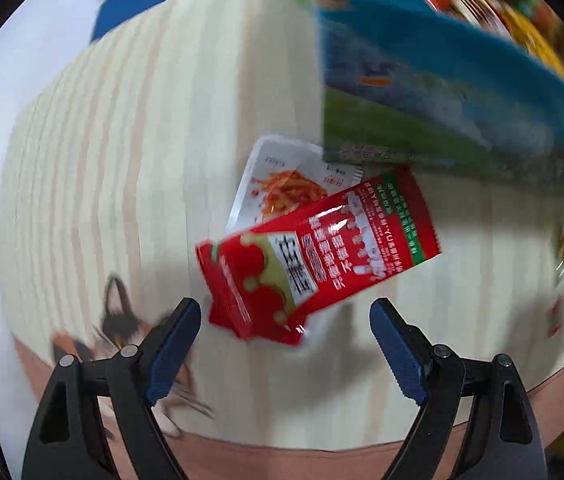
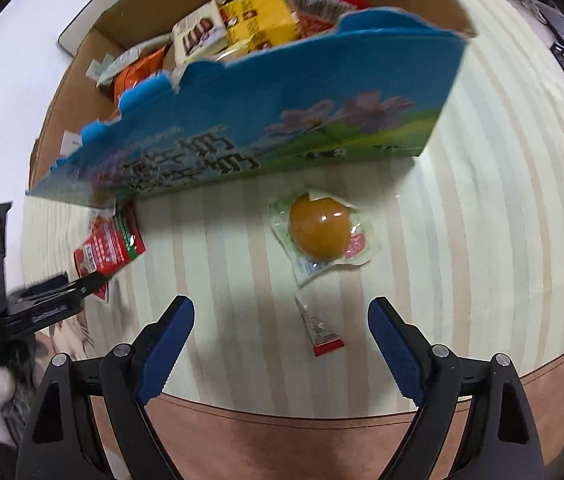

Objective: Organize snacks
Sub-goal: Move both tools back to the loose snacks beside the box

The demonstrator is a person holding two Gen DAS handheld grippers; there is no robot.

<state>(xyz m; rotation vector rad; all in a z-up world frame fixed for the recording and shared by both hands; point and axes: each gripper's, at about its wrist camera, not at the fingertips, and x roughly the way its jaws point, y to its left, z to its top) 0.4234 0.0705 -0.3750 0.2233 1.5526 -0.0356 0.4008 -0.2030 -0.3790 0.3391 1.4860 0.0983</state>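
Note:
A red snack packet (image 1: 313,258) lies on the striped tablecloth, partly over a white packet (image 1: 282,184) printed with orange strips. My left gripper (image 1: 285,312) hangs open just above the red packet's near end, touching nothing. In the right wrist view a clear-wrapped brown round snack (image 2: 319,230) and a small red-and-white sachet (image 2: 319,326) lie in front of my open right gripper (image 2: 282,312). The red packet (image 2: 108,246) and my left gripper (image 2: 82,286) show at the left there. Behind stands a blue printed cardboard box (image 2: 282,120) full of several snacks.
The box's front wall (image 1: 441,92) stands close behind the packets. A striped cloth (image 2: 501,200) covers the table, with a pink border (image 2: 301,440) along the near edge. A cat-like figure (image 1: 122,320) shows at the lower left.

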